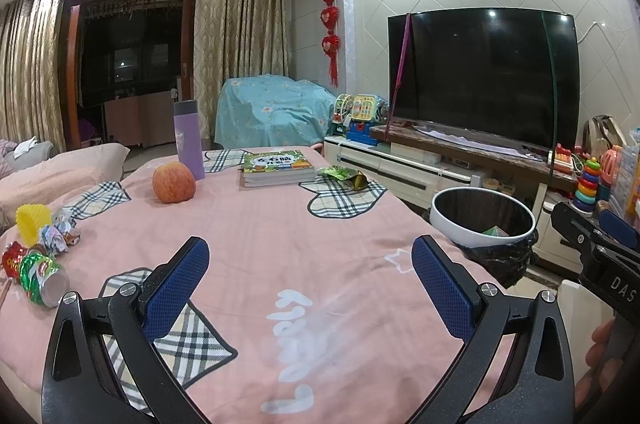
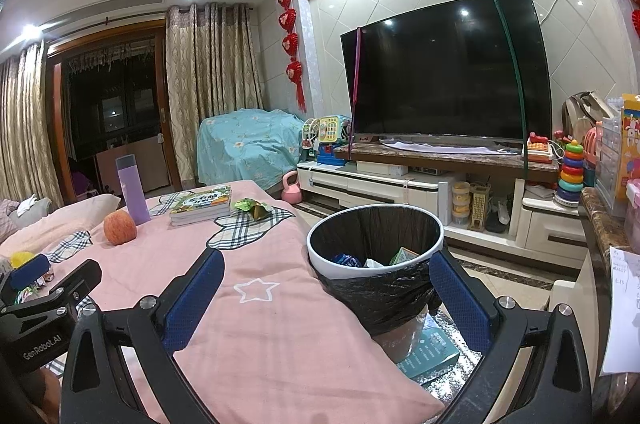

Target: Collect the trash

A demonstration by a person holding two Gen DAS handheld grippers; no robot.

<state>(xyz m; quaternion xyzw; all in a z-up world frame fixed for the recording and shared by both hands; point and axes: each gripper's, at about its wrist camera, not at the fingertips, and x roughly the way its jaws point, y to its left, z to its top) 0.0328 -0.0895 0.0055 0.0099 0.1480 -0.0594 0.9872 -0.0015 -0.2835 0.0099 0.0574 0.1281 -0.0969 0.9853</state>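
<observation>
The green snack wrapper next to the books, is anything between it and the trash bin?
Nothing visible. The green wrapper lies on the pink cloth beside the books, and only bare cloth runs from it to the open bin beside the table.

The left wrist view looks forward between its own tongs (image 1: 310, 278), low over the pink-covered counter (image 1: 260, 236), facing the television (image 1: 484, 76) and the curtained window. The right wrist view sits further right, at the counter's edge, looking down into the trash bin (image 2: 320, 264) close ahead (its rim just past the right tongs (image 2: 326, 290)). Both share the counter, bin, book stack (image 1: 278, 166), apple (image 1: 174, 182) and television wall; each also catches the other gripper at its frame edge.
</observation>
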